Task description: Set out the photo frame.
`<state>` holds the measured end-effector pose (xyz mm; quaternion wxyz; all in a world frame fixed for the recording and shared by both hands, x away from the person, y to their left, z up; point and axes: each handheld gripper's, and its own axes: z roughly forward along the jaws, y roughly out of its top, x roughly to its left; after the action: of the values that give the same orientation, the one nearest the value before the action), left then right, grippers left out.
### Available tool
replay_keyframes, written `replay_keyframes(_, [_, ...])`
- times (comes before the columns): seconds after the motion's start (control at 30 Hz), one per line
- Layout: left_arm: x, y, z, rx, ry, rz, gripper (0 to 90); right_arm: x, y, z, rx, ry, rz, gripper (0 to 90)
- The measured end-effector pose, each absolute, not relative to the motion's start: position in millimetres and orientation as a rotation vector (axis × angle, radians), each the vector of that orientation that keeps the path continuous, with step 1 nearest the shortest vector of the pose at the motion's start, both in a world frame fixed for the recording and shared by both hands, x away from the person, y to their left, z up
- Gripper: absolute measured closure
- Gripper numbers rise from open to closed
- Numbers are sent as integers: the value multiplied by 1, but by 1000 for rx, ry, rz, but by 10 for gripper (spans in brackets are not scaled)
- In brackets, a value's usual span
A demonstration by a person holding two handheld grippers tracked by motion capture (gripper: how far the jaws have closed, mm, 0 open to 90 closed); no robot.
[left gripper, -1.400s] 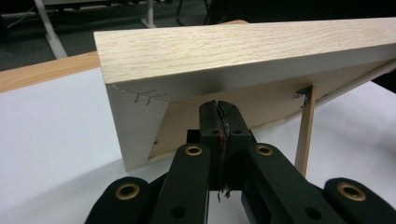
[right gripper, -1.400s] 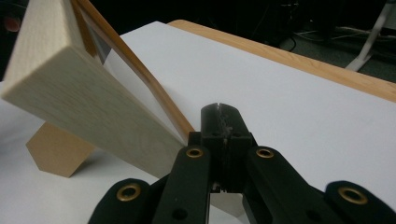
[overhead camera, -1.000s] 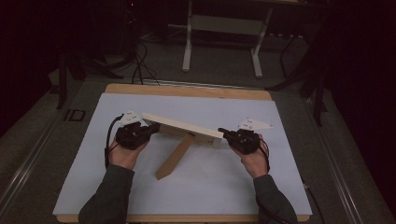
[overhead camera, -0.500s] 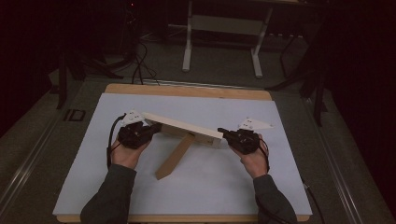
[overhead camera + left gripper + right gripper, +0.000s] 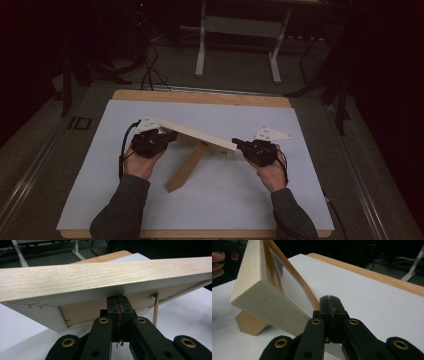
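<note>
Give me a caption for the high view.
Two hand-held tongs steady a wooden picture frame on its stand.

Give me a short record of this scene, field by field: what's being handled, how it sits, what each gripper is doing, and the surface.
object: wooden frame with a prop leg
pose: tilted, raised off the sheet, leg's foot on the sheet
left gripper: jaws shut, at the frame's left end, under its edge
right gripper: jaws shut, at the frame's right end
contact: cannot tell whether either gripper touches the frame
surface: white sheet on a wooden table
</note>
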<state>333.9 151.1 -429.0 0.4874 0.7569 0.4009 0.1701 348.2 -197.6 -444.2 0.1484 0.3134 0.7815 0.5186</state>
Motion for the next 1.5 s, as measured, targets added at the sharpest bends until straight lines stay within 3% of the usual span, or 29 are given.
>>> replay_keyframes(1.5, [343, 123, -426, 1872, 937, 405, 900, 328, -174, -439, 758, 2311, 1528, 900])
